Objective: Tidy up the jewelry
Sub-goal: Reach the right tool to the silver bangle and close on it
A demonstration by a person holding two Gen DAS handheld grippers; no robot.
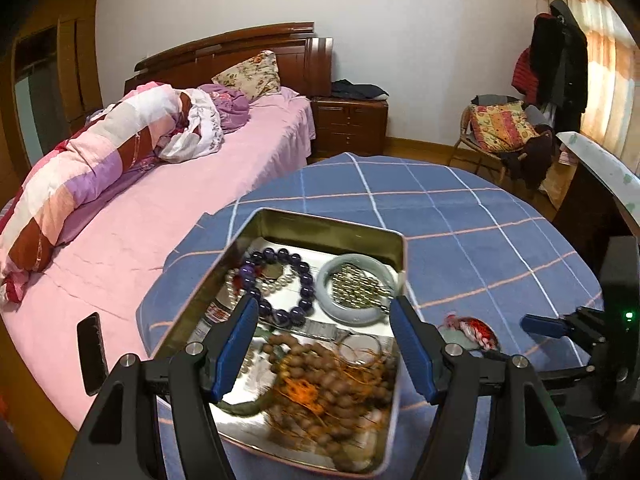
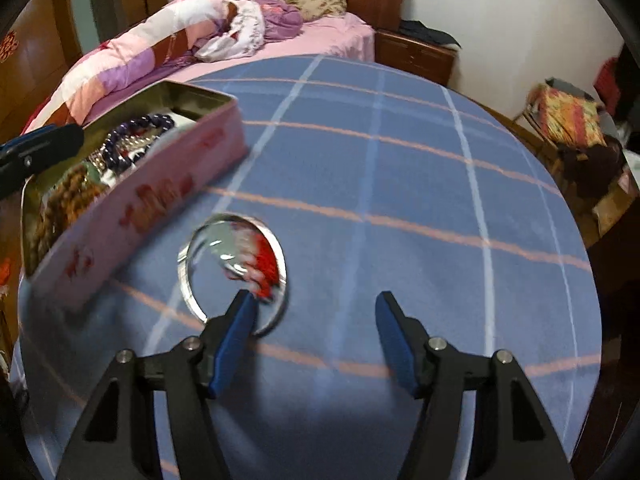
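Note:
An open pink tin (image 1: pixel 332 224) (image 2: pixel 160 196) sits on the blue checked table. It holds a purple bead bracelet (image 1: pixel 280 284), a pale jade bangle (image 1: pixel 356 292), brown wooden beads (image 1: pixel 328 392) and other pieces. My left gripper (image 1: pixel 324 304) is open and empty above the tin. A silver bangle (image 2: pixel 192 280) with a red-tasselled pendant (image 2: pixel 260 256) (image 1: pixel 476 328) lies on the cloth right of the tin. My right gripper (image 2: pixel 316 300) is open and empty, its left finger at the bangle's near edge.
The round table's blue cloth (image 2: pixel 400 184) spreads to the right and far side. A bed with pink sheets (image 1: pixel 160 200) stands left, with a black phone (image 1: pixel 92 352) on it. A chair with cushions (image 1: pixel 500 128) stands far right.

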